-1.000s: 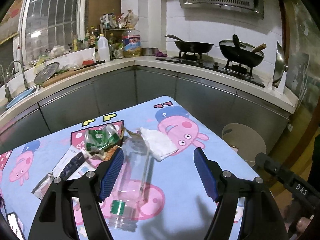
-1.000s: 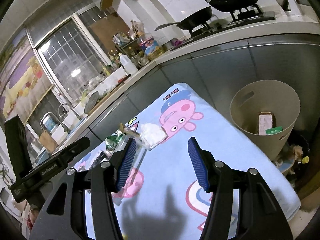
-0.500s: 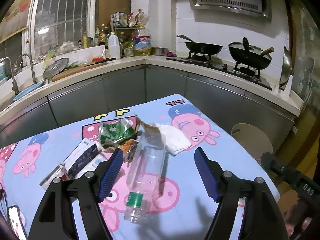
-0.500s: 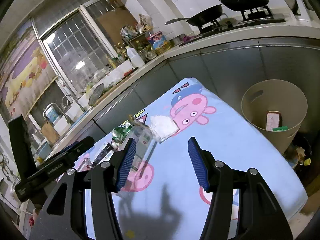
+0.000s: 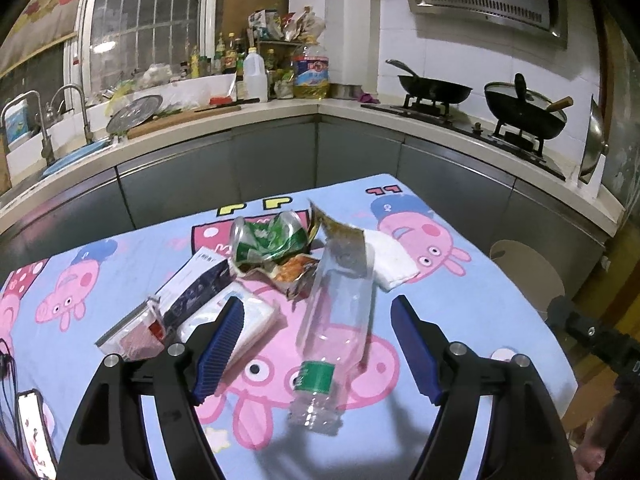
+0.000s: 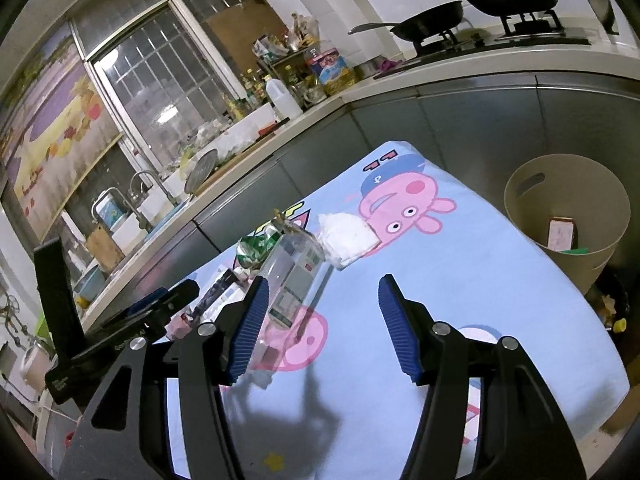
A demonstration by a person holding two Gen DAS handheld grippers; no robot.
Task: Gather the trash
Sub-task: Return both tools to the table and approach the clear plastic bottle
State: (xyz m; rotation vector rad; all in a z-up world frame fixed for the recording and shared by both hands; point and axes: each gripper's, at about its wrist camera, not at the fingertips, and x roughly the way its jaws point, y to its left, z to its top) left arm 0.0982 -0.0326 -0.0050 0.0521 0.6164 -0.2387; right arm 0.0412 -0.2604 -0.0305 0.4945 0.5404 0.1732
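Note:
A clear plastic bottle (image 5: 336, 320) with a green band lies on the Peppa Pig tablecloth (image 5: 460, 312), between the fingers of my open left gripper (image 5: 316, 344), which hovers above it. Behind it lie a crushed green can (image 5: 268, 240), a snack wrapper (image 5: 296, 272), a white folded tissue (image 5: 390, 258), a dark box (image 5: 196, 286) and a white packet (image 5: 240, 320). My right gripper (image 6: 320, 324) is open and empty above the cloth; the bottle (image 6: 292, 280) lies by its left finger. A beige bin (image 6: 568, 216) stands beside the table on the right.
A phone (image 5: 34, 428) lies at the table's left front edge. The bin (image 5: 528, 272) holds a pink packet (image 6: 560, 234). Grey kitchen cabinets, a sink (image 5: 60, 152) and a stove with pans (image 5: 436, 88) run behind the table. My left gripper's body (image 6: 100, 332) shows at left.
Both grippers have pulled back and risen, so more of the table shows. The bottle and trash lie where they were. Both stay open.

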